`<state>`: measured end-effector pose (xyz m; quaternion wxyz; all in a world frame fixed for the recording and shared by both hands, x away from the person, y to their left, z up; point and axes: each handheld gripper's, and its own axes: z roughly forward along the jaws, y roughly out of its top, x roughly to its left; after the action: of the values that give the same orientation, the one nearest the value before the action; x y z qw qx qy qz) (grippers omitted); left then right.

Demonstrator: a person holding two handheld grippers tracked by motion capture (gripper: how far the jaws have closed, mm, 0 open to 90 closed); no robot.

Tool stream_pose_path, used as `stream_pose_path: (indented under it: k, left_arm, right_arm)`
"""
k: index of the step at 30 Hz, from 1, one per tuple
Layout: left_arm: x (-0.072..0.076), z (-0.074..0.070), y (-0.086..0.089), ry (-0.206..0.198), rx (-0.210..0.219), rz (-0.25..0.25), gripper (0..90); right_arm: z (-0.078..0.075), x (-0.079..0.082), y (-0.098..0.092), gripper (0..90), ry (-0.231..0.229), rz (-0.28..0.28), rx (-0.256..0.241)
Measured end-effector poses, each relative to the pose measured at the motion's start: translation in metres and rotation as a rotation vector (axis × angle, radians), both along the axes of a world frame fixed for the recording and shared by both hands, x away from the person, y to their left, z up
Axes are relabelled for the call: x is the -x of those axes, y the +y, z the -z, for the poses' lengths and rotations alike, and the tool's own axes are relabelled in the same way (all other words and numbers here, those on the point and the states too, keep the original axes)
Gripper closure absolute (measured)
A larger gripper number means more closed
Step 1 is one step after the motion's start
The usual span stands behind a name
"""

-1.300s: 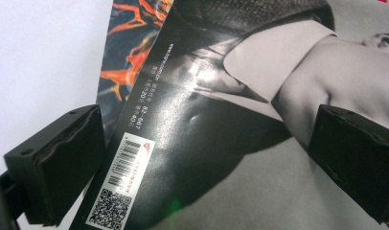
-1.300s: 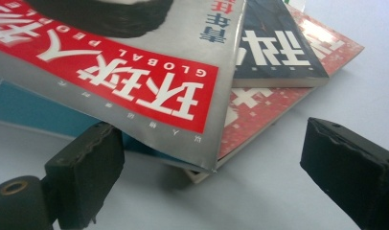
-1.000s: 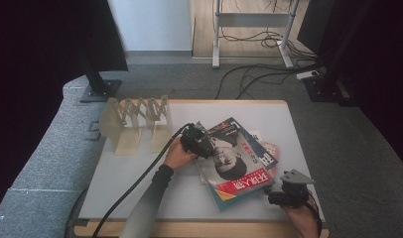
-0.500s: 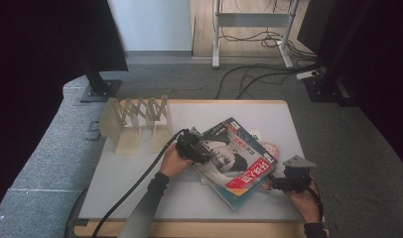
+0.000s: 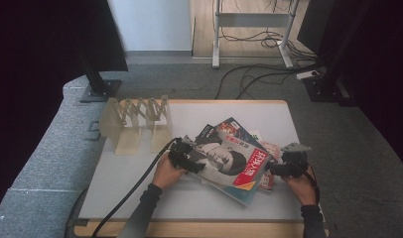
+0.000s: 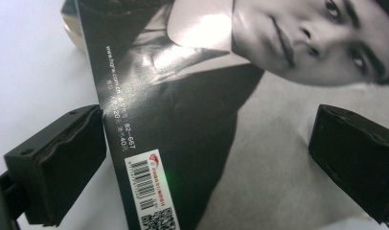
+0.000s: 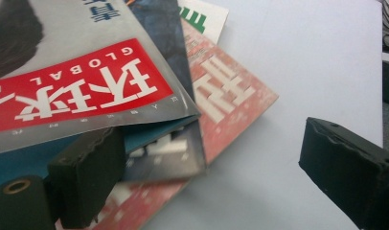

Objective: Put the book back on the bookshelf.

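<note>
A loose stack of magazines (image 5: pixel 239 148) lies fanned out mid-table. On top is a magazine with a black-and-white portrait and a red title band (image 5: pixel 229 161) (image 6: pixel 192 110) (image 7: pixel 82 91). My left gripper (image 5: pixel 183 156) (image 6: pixel 207 163) is open at its left spine edge, one jaw over the table and the other over the cover. My right gripper (image 5: pixel 283 167) (image 7: pixel 221 177) is open at the stack's right side. Its left jaw is tucked just under the top cover's corner, above a red magazine (image 7: pixel 231 96).
A pale wooden accordion rack (image 5: pixel 135 121) stands at the table's back left. The white tabletop (image 5: pixel 189 203) has bare room in front and at the back right. Black cables trail from the left gripper (image 5: pixel 135 193) off the front edge.
The left gripper has slid left and toward the front along the top magazine, which has turned and shifted with it. The right gripper has moved inward to the stack's right edge.
</note>
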<state>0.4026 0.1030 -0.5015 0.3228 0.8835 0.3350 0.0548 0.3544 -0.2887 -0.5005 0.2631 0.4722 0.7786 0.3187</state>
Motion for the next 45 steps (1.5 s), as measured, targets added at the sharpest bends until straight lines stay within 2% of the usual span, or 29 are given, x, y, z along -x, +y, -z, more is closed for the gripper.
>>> stream_pose_path:
  k: [12,18,22,27,32,33,35,45]
  left_arm:
    - [0.028,0.006,0.01,0.009,0.016,-0.02,0.0]
    - [0.043,0.01,0.01,0.009,0.028,-0.032,0.0]
    - [0.052,0.011,0.009,0.001,0.011,-0.025,0.0]
    - [0.065,0.014,0.005,-0.028,-0.027,-0.018,0.0]
    - [0.076,0.018,0.001,-0.044,-0.044,-0.021,0.0]
    - [0.079,0.02,0.0,-0.031,-0.038,-0.018,0.0]
    - [0.084,0.022,0.0,-0.048,-0.027,-0.031,0.0]
    - [0.108,0.023,-0.004,-0.048,0.007,-0.021,0.0]
  right_arm:
    - [-0.001,-0.033,0.007,7.8,-0.001,0.002,0.022]
    - [0.0,-0.052,0.01,7.8,-0.004,-0.001,0.016]
    - [0.0,-0.063,0.013,7.8,-0.008,-0.001,0.012]
    - [0.0,-0.076,0.017,8.3,-0.013,-0.005,0.015]
    - [0.0,-0.089,0.021,8.3,-0.017,-0.02,0.005]
    - [0.0,-0.091,0.022,8.3,-0.016,-0.022,0.005]
    - [0.0,-0.096,0.025,8.5,-0.015,-0.03,0.006]
    - [0.0,-0.117,0.038,11.1,-0.012,-0.056,-0.008]
